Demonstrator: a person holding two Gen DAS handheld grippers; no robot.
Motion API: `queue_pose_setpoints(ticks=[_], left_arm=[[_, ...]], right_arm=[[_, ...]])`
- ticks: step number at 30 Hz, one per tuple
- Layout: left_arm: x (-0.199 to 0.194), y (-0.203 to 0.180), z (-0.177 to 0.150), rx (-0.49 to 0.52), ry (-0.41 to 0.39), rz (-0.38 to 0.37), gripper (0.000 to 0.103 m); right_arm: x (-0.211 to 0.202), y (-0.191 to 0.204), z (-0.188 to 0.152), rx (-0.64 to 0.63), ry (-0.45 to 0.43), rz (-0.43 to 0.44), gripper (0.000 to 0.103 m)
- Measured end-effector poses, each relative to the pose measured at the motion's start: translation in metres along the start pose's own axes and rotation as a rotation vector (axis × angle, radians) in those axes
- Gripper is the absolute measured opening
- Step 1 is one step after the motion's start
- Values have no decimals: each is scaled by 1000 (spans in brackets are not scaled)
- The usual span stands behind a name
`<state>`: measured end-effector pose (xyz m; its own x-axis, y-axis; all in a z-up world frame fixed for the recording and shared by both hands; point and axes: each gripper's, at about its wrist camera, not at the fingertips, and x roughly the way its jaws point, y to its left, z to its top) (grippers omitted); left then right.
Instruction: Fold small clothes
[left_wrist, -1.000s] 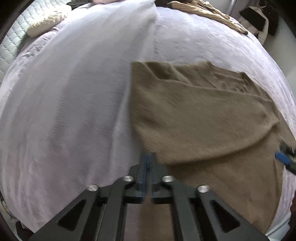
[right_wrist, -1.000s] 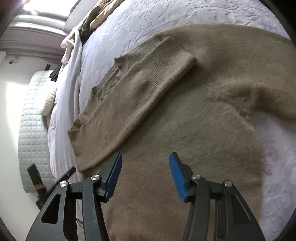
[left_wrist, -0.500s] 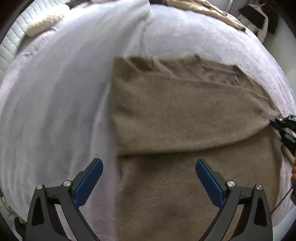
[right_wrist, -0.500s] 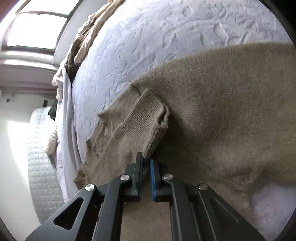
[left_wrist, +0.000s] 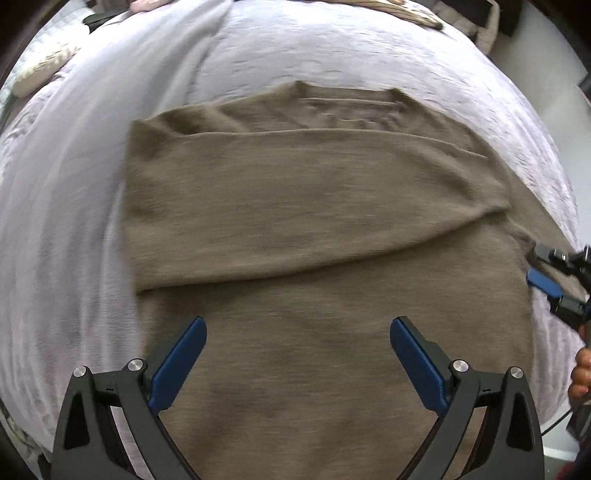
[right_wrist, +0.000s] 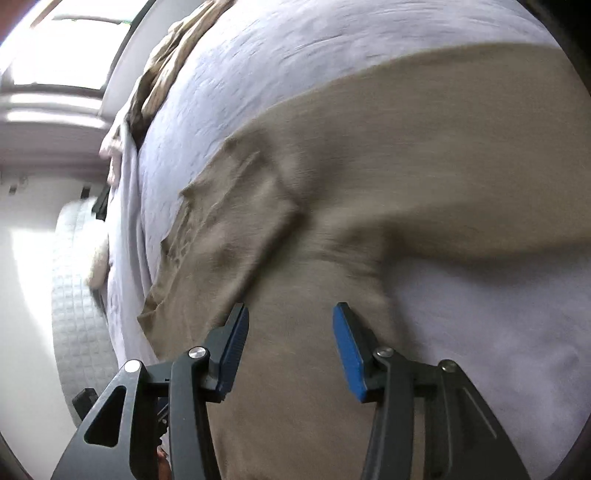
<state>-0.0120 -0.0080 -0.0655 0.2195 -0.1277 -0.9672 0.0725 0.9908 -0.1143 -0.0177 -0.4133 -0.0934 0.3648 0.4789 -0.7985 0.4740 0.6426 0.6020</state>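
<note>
A brown knit sweater (left_wrist: 314, 221) lies flat on the pale lilac bedspread (left_wrist: 66, 229). One sleeve is folded across its chest. My left gripper (left_wrist: 298, 332) is wide open and empty above the sweater's lower body. My right gripper (right_wrist: 291, 317) is open and empty above the sweater (right_wrist: 424, 177), near the folded sleeve's cuff (right_wrist: 258, 206). It also shows at the right edge of the left wrist view (left_wrist: 550, 277). The other sleeve stretches away to the right in the right wrist view.
A beige garment pile (right_wrist: 162, 74) lies at the far end of the bed. A quilted white headboard (right_wrist: 74, 295) stands at the left. A cream item (left_wrist: 40, 66) rests near the bed's far left corner.
The left gripper opened a second ago and moved to the right over the sweater. The right gripper was shut at the sleeve cuff half a second ago and has opened, leaving the cuff lying flat.
</note>
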Motion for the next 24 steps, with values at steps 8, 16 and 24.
queue_pose_setpoints(ticks=[8, 16, 24], left_arm=[[5, -55, 10, 70, 3, -72, 100], [14, -95, 16, 111, 16, -86, 100], [17, -108, 24, 112, -2, -96, 100]], right_arm=[[-82, -106, 6, 271, -195, 5, 51], [-157, -184, 22, 483, -456, 20, 51], [-158, -208, 43, 618, -538, 296, 6]])
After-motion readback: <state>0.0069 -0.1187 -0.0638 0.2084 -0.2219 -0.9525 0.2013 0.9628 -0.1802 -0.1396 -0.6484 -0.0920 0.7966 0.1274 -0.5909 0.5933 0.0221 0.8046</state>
